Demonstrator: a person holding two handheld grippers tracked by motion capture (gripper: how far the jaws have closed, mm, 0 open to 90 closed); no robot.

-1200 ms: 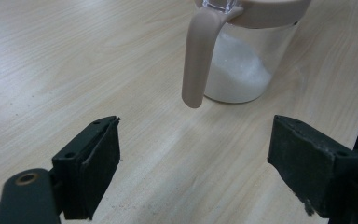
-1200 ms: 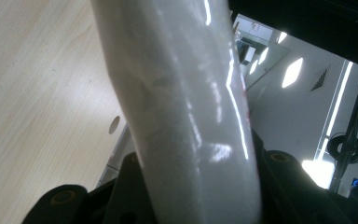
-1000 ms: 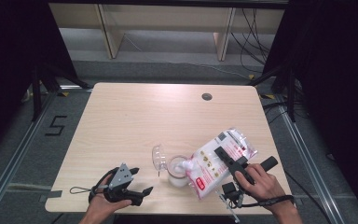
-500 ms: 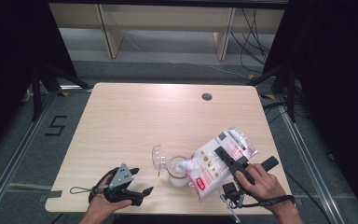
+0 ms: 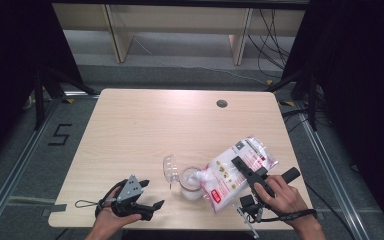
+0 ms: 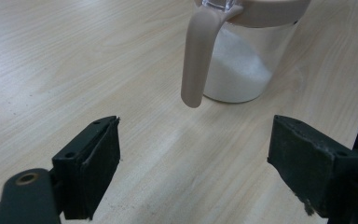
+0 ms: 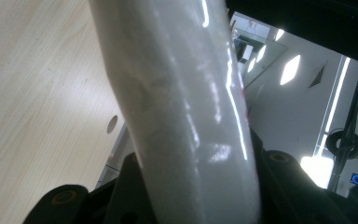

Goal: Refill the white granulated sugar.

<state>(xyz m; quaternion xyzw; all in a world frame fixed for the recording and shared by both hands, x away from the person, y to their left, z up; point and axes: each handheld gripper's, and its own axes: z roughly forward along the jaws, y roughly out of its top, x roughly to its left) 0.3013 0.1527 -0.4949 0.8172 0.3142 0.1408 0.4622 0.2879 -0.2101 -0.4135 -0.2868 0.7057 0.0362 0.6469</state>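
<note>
- Nothing has moved since the earlier frames: both hands, the bag and the jar sit where they were.
- Right gripper is clamped on a plastic bag of white grains, its jaws partly closed and pressing the bag's sides; the bag is tilted with its lower end over the mouth of the jar.
- Left gripper rests near the front edge of the desk, well apart from the jar, its jaws wide open with nothing between them.
- From the left gripper view the clear jar stands on the desk with white grains in its lower part, a beige rim and a beige handle; its top is cut off.
- Its clear lid stands just beside it, hard to make out.
- In the right gripper view the bag hides most of the jaws.
- Pale wood desk with a small round hole near the far edge; grey floor and dark curtains around.
</note>
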